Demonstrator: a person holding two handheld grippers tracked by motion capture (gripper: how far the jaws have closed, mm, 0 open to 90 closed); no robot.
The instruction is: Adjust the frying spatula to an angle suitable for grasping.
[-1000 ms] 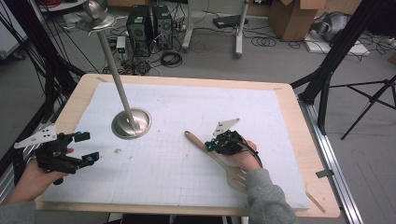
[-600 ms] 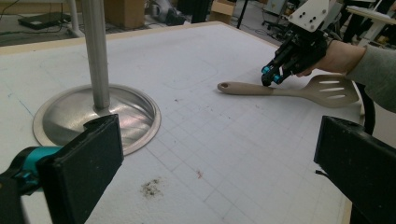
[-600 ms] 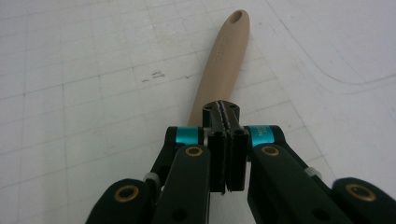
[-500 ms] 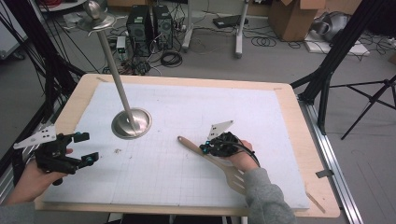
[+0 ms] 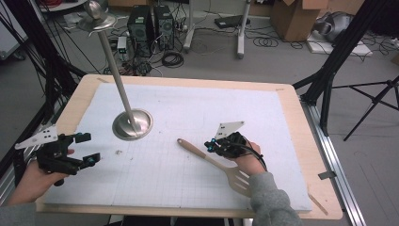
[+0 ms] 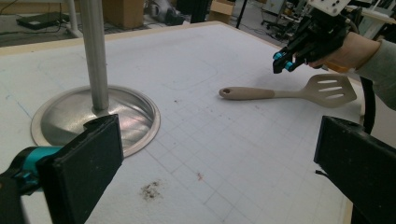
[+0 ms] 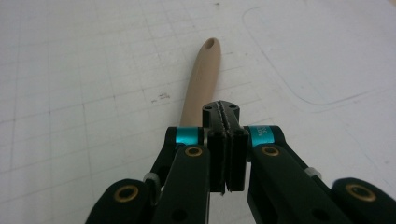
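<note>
Jaws of my right claw [image 7: 226, 140] are pressed together above the beige slotted spatula [image 5: 214, 160] lying on the desk [image 5: 301, 155]; my left claw [image 5: 77, 148] gapes wide, empty.

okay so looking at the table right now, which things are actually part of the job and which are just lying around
Part of the job:
- spatula, flat on the white mat, right under the right gripper, whose jaws are shut with nothing between them
- left gripper, open, held off at the left edge

Just lying about:
- metal stand with its tall pole
- small patch of crumbs on the white mat
</note>
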